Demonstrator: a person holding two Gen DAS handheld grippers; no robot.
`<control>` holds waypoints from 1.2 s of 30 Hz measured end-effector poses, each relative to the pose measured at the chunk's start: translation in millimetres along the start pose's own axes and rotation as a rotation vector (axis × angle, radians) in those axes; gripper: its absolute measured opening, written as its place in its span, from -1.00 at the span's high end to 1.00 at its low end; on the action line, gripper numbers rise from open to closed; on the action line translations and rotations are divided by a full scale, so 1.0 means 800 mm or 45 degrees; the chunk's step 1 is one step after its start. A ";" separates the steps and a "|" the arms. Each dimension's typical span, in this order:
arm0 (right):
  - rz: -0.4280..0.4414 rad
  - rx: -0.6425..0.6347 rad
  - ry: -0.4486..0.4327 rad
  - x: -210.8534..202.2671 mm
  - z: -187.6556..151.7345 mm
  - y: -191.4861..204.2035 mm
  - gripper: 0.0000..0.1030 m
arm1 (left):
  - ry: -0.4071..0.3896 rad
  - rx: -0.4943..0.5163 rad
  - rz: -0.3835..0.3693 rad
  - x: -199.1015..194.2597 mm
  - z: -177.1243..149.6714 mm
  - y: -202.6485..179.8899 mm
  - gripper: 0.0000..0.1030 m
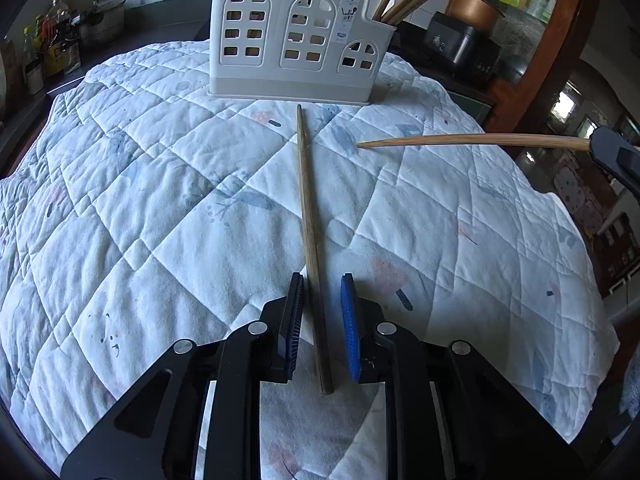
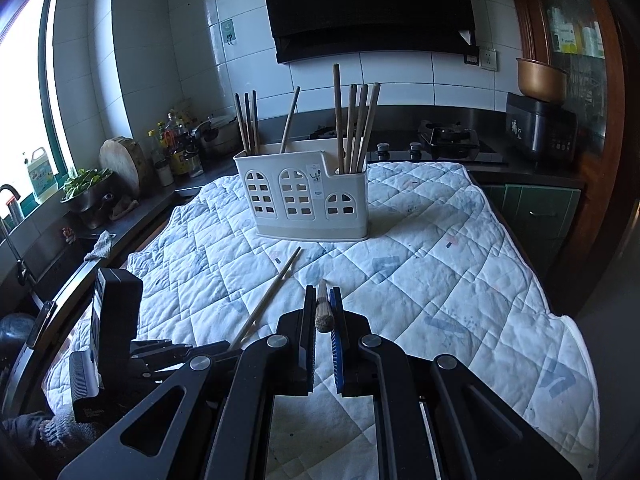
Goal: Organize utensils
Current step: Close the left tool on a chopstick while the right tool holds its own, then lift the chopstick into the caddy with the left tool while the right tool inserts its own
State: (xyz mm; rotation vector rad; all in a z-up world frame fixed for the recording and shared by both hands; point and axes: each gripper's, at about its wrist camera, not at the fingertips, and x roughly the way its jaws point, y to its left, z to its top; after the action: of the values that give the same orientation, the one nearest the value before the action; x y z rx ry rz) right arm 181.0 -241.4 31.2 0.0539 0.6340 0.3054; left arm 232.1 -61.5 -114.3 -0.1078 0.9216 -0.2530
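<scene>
A white utensil holder (image 1: pixel 296 36) with arched cut-outs stands at the far side of the quilted cloth, with several wooden chopsticks (image 2: pixel 356 128) upright in it; it also shows in the right wrist view (image 2: pixel 304 196). One wooden chopstick (image 1: pixel 310 216) lies on the cloth and runs between the fingers of my left gripper (image 1: pixel 322 280), which is open around it and not pressing it. This chopstick also shows in the right wrist view (image 2: pixel 272 296). My right gripper (image 2: pixel 322 292) is shut on another chopstick (image 2: pixel 322 308), held above the cloth; that chopstick (image 1: pixel 472 140) reaches in from the right in the left wrist view.
The quilted cloth (image 2: pixel 440 264) covers a table. Behind it runs a dark counter with a gas hob (image 2: pixel 444 140), a rice cooker (image 2: pixel 540 128), bottles (image 2: pixel 180 148), a wooden board (image 2: pixel 122 164) and a bowl of greens (image 2: pixel 86 188). A sink tap (image 2: pixel 12 216) is at far left.
</scene>
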 end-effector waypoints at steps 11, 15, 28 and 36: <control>0.014 -0.051 -0.012 -0.007 0.027 0.009 0.87 | -0.097 0.006 0.008 -0.043 0.020 0.009 0.90; 0.031 -0.100 0.006 -0.006 0.051 0.015 0.87 | -0.171 0.042 -0.003 -0.074 0.041 0.011 0.90; 0.091 -0.186 -0.006 -0.013 0.170 0.027 0.87 | -0.323 0.107 -0.020 -0.135 0.134 0.027 0.90; 0.060 -0.198 -0.085 -0.007 0.247 0.037 0.87 | -0.361 0.156 -0.015 -0.160 0.181 0.029 0.90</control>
State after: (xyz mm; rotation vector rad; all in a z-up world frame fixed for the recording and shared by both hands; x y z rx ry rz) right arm 285.9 -206.1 198.1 -0.0700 0.5415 0.3963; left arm 277.4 -7.9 67.2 -0.0348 0.6221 -0.2958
